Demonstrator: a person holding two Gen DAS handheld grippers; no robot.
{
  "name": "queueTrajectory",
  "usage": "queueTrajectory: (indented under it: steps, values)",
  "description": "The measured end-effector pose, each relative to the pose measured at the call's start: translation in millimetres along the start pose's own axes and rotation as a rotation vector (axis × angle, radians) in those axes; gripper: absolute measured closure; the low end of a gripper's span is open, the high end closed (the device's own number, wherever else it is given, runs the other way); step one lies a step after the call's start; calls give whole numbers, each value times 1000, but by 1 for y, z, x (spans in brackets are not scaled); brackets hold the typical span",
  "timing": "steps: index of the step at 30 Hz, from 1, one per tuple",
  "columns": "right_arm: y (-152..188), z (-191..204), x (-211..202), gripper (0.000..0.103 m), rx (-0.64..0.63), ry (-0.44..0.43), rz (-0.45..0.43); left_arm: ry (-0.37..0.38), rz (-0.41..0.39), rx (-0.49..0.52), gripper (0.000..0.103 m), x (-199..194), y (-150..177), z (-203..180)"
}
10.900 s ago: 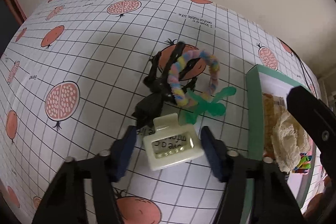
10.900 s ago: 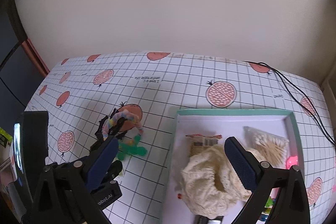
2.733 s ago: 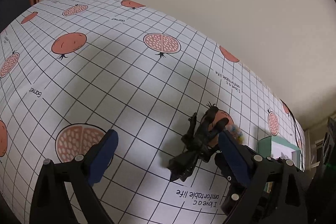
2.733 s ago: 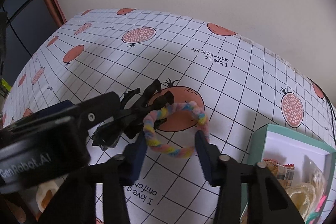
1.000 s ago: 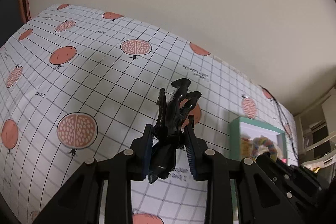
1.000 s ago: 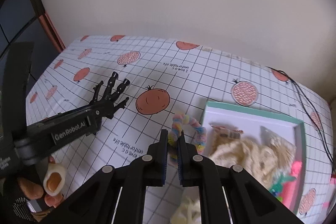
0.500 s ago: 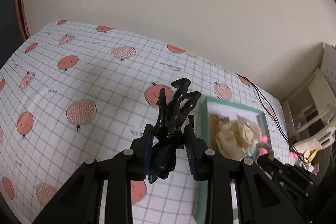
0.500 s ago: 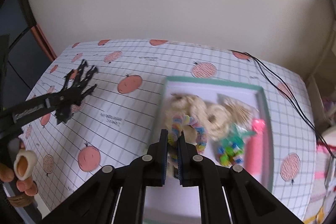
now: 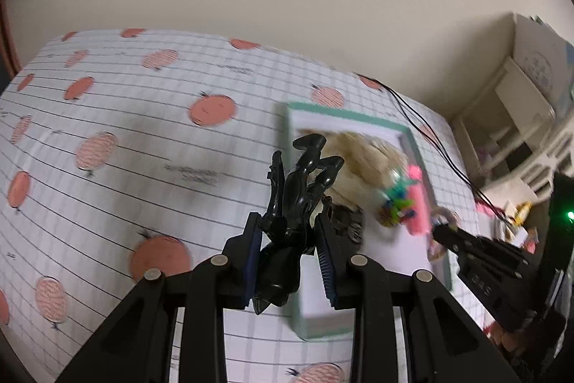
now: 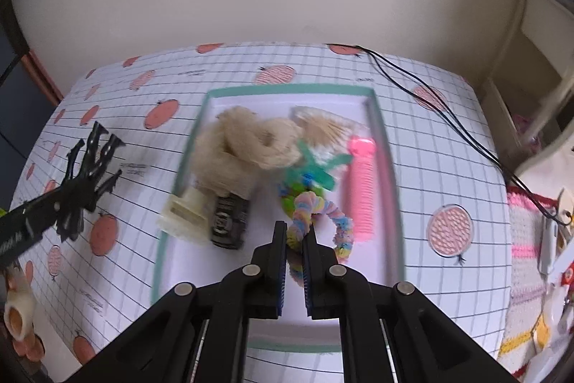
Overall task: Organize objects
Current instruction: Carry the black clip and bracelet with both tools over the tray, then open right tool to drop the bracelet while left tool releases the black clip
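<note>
My left gripper (image 9: 288,250) is shut on a black claw hair clip (image 9: 296,196) and holds it in the air over the near-left corner of the teal-rimmed tray (image 9: 297,325). In the right wrist view the same black clip (image 10: 86,174) hangs left of the tray (image 10: 287,90). My right gripper (image 10: 295,250) is shut on a pastel rainbow fuzzy hair tie (image 10: 323,214), low over the tray's white floor. The tray holds cream scrunchies (image 10: 247,139), a cream clip (image 10: 184,214), a black item (image 10: 229,218), a green clip (image 10: 312,167), cotton swabs (image 10: 323,128) and a pink comb (image 10: 362,185).
A pomegranate-print grid tablecloth (image 9: 125,117) covers the table. A black cable (image 10: 430,103) trails across its far right side. White shelving (image 9: 520,117) stands to the right against the wall. A striped knitted cloth (image 10: 527,239) lies past the table's right edge.
Both grippers have travelled right from the cloth to the tray. The black clip is now over the tray's corner, and the hair tie has come down lower inside the tray.
</note>
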State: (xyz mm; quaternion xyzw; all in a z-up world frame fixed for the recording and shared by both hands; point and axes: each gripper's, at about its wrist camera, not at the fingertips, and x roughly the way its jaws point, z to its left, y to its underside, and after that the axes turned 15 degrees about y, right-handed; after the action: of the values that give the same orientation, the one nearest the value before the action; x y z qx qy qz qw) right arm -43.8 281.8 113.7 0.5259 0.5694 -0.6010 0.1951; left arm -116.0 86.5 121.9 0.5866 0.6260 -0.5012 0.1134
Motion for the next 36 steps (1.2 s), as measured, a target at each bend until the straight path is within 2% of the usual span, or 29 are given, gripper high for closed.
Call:
queueTrajectory:
  steps: [9,18,23,27,36]
  values:
    - [8,-15,15,95,27,2,56,34,100,63,72,38,18,-43]
    - [12,-12,30,95,19,1,104,-3,180,84,72,70,34,-51]
    - [14,-12,35,95,28,-11,123,-15,198,83,72,77,36,-49]
    - [15,-11,37,94,32,-16,130,5,217,57,72,82,38,-45]
    - [14,-10,34,94,41,-44,121,18,208,44,72,78,32,-42]
